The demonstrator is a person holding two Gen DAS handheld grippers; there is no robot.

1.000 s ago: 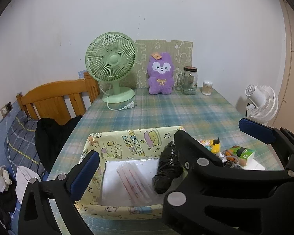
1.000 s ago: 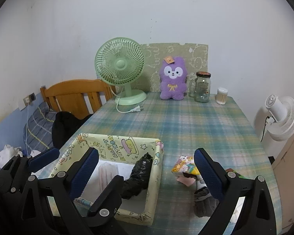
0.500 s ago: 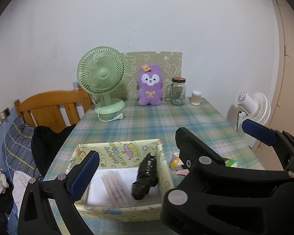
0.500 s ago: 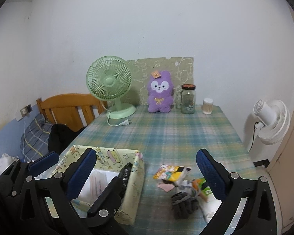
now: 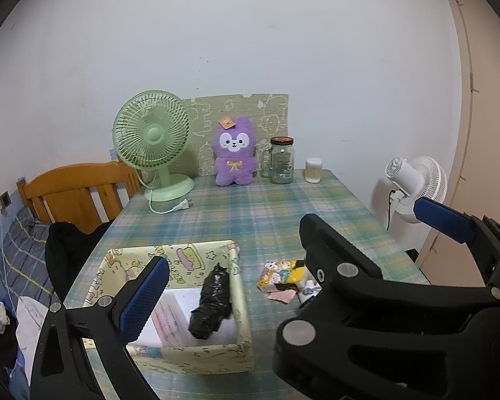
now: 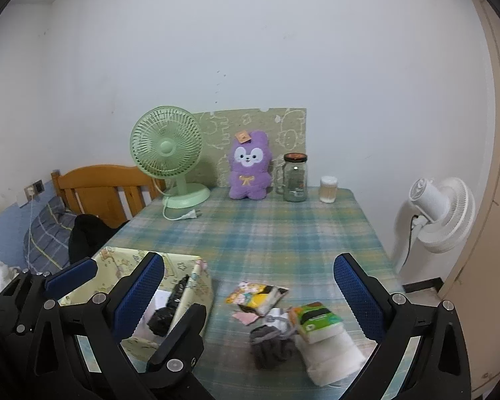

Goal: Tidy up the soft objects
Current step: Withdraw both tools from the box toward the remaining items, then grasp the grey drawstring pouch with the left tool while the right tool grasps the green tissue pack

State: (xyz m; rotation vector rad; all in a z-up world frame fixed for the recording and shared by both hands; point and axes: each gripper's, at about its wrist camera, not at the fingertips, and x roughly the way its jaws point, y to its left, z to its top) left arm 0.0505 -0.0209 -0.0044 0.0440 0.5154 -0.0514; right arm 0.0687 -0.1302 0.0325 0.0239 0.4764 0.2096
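A yellow cartoon-print box [image 5: 236, 303] [image 6: 200, 286] sits at the table's near left, holding a black bundle [image 5: 211, 303] [image 6: 165, 316] and a pink-striped flat pack [image 5: 170, 320]. To its right lie a colourful cartoon packet [image 6: 255, 295] [image 5: 280, 275], grey gloves [image 6: 270, 341], and a white roll with a green label [image 6: 326, 340]. My left gripper [image 5: 290, 250] is open and empty above the box. My right gripper [image 6: 246, 293] is open and empty above the loose soft items.
A green desk fan [image 6: 168, 153], purple plush [image 6: 250, 166], glass jar [image 6: 295, 178] and a small white cup [image 6: 328, 190] stand along the back wall. A white floor fan [image 6: 440, 213] is off the right edge. A wooden bed frame [image 6: 100, 190] is on the left.
Both grippers have pulled back and risen away from the table, so the box and loose items look smaller and lower. Both stay open; nothing was picked up.
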